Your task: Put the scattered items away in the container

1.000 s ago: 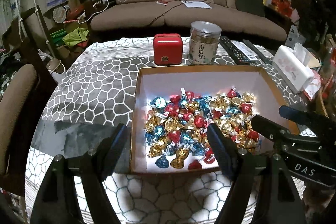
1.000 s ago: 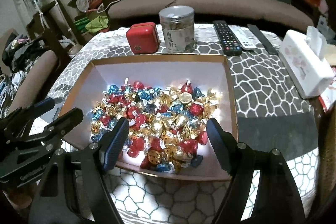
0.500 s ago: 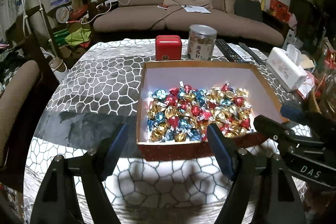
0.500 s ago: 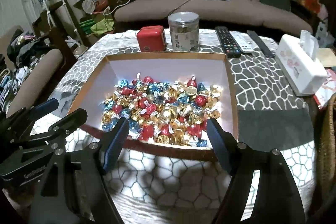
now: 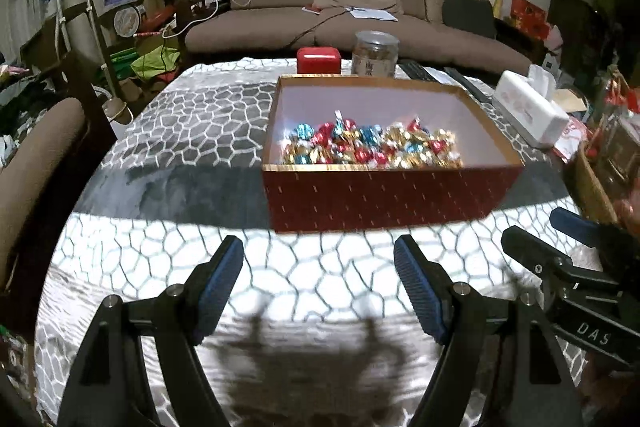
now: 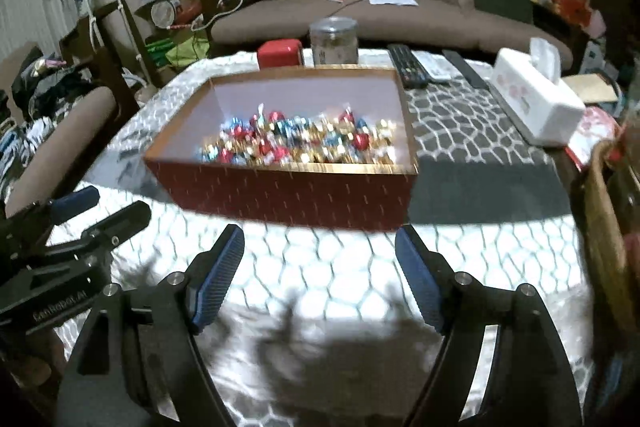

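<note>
One box, one tin, one jar, perhaps three remotes.

Patterned table, red box, tin, jar, possibly 3 remotes

The near wall of the box hides the lower candies. Behind the box, the jar has an unreadable label and the remotes are partly hidden. Right view: candies motion-blurred.

Bare tabletop is left before the box; behind it, passage is blocked by a red tin and jar.
</note>
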`<state>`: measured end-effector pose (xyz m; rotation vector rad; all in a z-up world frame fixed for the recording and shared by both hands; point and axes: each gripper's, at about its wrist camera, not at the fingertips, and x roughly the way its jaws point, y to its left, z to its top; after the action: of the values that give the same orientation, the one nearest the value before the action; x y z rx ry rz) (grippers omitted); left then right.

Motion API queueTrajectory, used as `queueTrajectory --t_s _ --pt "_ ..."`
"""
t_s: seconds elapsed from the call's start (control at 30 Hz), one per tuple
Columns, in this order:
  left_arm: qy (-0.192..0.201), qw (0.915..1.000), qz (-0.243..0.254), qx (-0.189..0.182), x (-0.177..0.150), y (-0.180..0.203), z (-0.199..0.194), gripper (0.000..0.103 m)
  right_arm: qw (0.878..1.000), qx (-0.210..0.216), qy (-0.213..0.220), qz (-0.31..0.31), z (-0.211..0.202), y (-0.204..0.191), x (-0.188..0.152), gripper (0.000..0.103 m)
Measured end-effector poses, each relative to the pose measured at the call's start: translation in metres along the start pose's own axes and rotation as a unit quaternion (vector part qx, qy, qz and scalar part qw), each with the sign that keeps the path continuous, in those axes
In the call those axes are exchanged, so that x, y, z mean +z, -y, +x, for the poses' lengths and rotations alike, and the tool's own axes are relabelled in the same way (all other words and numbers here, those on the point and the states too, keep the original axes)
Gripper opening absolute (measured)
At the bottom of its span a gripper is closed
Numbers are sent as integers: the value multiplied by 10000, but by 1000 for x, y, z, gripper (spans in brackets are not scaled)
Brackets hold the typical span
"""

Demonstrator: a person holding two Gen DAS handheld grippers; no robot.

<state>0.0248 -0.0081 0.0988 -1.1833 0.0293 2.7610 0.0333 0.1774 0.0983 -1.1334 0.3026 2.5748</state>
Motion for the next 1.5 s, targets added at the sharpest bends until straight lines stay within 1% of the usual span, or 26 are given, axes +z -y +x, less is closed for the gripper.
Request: queueTrajectory --t_s 0.07,0.13,0.17,0.2,0.23,0.37,0.5,0.83,0.87,0.9,1.03,1.23,1.37,1.47,1.5 --pt "-7 10000 -33 -29 -10 1 1 78 9999 15 -18 104 -1 7 -12 80" --pt "-71 9999 -26 -73 -19 5 7 78 9998 20 -54 213 1 15 -22 81" --pt "-113 9999 -1 -74 -24 8 11 78 9997 13 -93 241 4 18 -28 86" --pt "-152 9998 32 -86 -28 10 15 78 9995 14 -156 267 7 21 -33 98" --pt "-179 9998 59 -79 -31 12 18 78 9993 18 -217 293 11 24 -37 103" --pt "-270 9995 91 -126 -35 20 32 78 9988 -56 -370 323 23 34 -48 103" --pt "-295 9993 191 -119 -33 25 43 78 9983 -110 -475 327 37 40 -51 103" --pt "-424 9990 81 -107 -31 23 72 78 9968 -99 -653 450 70 47 -53 103" --pt "-445 9989 85 -93 -33 23 74 78 9967 -97 -664 453 72 48 -54 103" --pt "-465 9989 4 2 -34 23 76 78 9966 -96 -680 449 74 49 -55 103" --pt "-606 9981 -50 -34 -39 21 84 78 9973 -118 -613 376 75 47 -56 103" --pt "-562 9984 -4 27 -44 22 85 78 9980 -203 -510 326 75 44 -59 103" --pt "-512 9987 12 83 -45 23 86 80 9974 -372 -581 182 76 37 -60 103" --pt "-497 9986 11 201 -44 24 88 81 9965 -524 -650 49 77 30 -60 103" --pt "-501 9984 -15 260 -44 23 88 83 9964 -535 -651 42 77 29 -60 103"
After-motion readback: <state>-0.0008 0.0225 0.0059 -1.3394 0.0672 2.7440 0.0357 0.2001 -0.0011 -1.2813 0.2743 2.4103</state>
